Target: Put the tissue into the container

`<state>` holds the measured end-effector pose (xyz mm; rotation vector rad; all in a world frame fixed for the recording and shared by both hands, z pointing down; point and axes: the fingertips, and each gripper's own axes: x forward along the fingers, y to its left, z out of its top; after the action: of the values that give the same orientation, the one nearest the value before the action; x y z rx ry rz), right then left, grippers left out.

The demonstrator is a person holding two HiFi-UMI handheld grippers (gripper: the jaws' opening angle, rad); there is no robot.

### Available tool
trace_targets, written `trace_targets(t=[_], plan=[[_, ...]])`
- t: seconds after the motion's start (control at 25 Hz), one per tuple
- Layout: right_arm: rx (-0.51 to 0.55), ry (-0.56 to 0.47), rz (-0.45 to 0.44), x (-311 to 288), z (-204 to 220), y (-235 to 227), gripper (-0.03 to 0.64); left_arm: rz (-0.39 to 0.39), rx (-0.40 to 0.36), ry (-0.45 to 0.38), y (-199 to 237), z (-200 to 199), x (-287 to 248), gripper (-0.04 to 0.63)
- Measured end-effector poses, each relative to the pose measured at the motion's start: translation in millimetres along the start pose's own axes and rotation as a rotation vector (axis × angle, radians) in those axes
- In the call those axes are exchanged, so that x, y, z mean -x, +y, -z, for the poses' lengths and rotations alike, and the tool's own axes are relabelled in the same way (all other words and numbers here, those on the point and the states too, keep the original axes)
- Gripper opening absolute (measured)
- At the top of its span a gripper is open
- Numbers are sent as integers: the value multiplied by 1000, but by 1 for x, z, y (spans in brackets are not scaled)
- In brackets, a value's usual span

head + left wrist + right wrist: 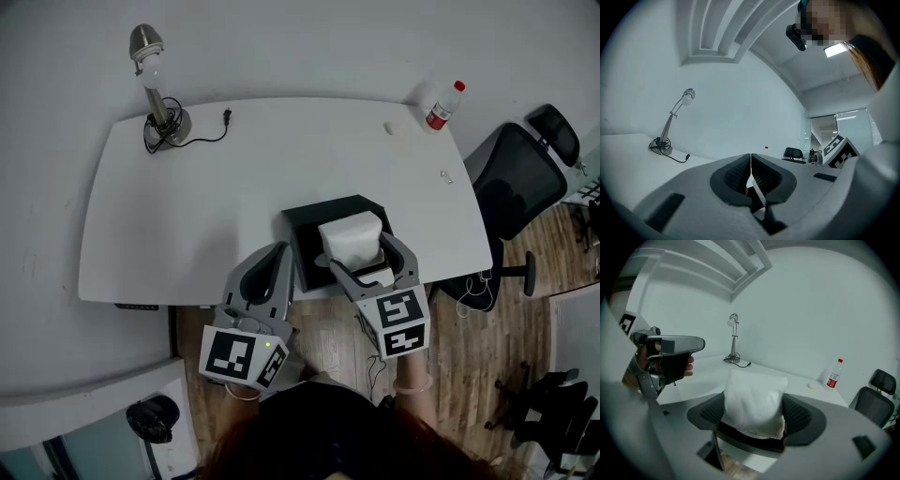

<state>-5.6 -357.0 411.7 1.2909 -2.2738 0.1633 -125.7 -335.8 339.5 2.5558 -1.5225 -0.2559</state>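
A white tissue pack [352, 238] is clamped between the jaws of my right gripper [367, 261], right above the black container [305, 228] at the table's front edge. In the right gripper view the tissue pack [753, 401] fills the gap between the dark pads, and the container's black rim [750, 441] shows just beneath it. My left gripper [275, 261] hangs at the container's left side, jaws pressed together with nothing between them; in its own view the left gripper [750, 168] points out over the table.
A desk lamp [157, 89] with a loose cord stands at the white table's [234, 187] far left. A red-capped bottle [443, 106] stands at the far right corner. A black office chair [520, 183] sits to the right, over wooden floor.
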Motion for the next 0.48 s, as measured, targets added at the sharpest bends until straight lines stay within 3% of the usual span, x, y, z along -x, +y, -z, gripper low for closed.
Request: trace_targets(t=[0.48], plan=[[-25, 148, -18, -18, 24, 0, 399, 0, 29, 15, 9, 9, -5, 25]])
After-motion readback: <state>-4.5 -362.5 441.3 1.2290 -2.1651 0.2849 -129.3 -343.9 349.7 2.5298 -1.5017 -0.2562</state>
